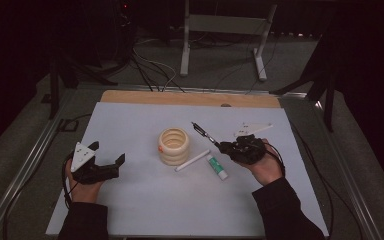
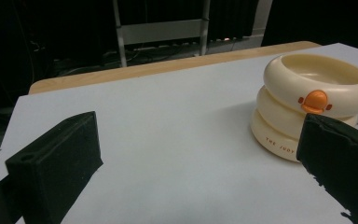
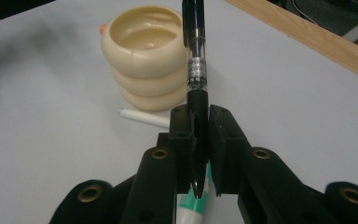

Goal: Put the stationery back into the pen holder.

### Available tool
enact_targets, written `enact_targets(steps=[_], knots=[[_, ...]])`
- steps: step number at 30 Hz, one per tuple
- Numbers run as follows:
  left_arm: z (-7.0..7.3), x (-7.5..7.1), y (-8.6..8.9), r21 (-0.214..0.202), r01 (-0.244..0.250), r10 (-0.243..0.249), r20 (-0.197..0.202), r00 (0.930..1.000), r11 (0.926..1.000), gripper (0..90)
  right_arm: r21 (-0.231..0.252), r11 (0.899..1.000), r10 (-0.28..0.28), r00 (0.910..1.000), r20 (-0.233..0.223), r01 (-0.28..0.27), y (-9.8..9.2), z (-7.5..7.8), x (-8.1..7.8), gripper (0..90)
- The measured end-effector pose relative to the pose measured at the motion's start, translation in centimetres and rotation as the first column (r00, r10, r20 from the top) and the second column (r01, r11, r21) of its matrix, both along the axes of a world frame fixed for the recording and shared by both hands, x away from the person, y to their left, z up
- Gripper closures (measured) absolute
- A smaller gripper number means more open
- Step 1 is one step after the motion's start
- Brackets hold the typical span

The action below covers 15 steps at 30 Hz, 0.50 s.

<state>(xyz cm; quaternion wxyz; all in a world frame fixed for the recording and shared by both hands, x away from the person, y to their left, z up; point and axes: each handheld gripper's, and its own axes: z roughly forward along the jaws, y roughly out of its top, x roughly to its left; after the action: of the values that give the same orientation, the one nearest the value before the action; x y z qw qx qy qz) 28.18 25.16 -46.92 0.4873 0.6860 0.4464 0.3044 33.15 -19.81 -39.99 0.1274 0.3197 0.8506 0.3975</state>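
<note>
**Pen lifted, heading for the cup**

The right claw point(image 3: 200, 154) is clamped on a black pen point(image 3: 196, 70), gripping it near its tip so the long barrel sticks out ahead of the jaws. In the high view the pen point(image 1: 203, 132) hangs above the table point(image 1: 130, 200), just right of the cup point(image 1: 174, 146) and angled toward it. The step in hand looks like carrying the pen to the cup, a cream holder of three stacked rings with an open mouth.

The next move probably calls for tipping the pen steeper, bringing its free end over the cup's mouth, then lowering before the jaws part. Coming in too flat could knock the rim and tip the cup.

Near the cup's right foot lies a white stick point(image 1: 192, 160), and just beyond it a small tube point(image 1: 217, 167) with a green band; both sit under the right hand's path and are better left alone.

The left claw point(image 1: 107, 165) rests well left of the cup, jaws apart and holding nothing. Nothing blocks the cup's mouth.
</note>
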Motion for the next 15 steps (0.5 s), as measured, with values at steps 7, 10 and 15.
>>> enact_targets(steps=[7,10,15], knots=[[0.0,0.0,0.0,-0.001,-0.003,0.003,0.003,1.0000,1.0000,0.1,-0.010,1.000,0.012,0.9999,-0.009,-0.012,1.2,-0.1,0.3,80.8],[0.0,0.0,0.1,-0.001,-0.003,0.003,0.002,1.0000,1.0000,0.1,-0.011,1.000,0.015,0.9998,-0.013,-0.015,1.6,-0.1,0.4,80.9],[0.0,0.0,0.0,0.000,-0.003,0.003,0.004,1.0000,1.0000,0.1,-0.018,1.000,0.022,0.9994,-0.026,-0.022,2.4,0.0,0.7,80.8]])
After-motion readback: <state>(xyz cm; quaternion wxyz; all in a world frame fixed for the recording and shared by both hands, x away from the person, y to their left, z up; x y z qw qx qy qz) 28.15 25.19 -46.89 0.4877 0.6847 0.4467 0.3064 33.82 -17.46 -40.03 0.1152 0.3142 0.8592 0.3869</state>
